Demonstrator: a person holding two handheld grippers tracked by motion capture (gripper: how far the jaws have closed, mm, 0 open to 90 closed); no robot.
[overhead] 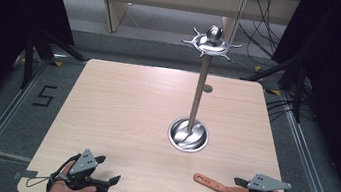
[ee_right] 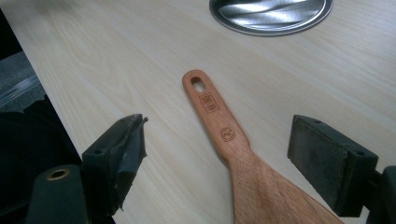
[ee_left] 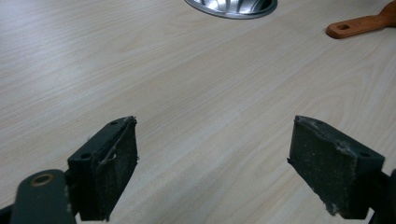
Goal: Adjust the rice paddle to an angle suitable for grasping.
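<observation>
Wooden and pale, the counter (overhead: 119, 119) carries a flat wooden spatula (overhead: 214, 185) near its front edge on the person's right. The spatula lies flat, its narrow handle with a hanging hole pointing toward the middle of the counter. The right tool (overhead: 233, 191) sits over the broad blade end, jaws spread wide; in the right gripper view the spatula (ee_right: 233, 144) runs between the two jaws with a gap on each side, so nothing presses on it. The left tool (overhead: 107, 175) rests near the front left of the counter, well apart from the spatula, its jaws also spread with only bare wood between them. Farther back, right of centre, a shiny metal stand (overhead: 198, 95) rises upright from a round base (overhead: 188, 135), topped by a ring of hooks and a ball.
</observation>
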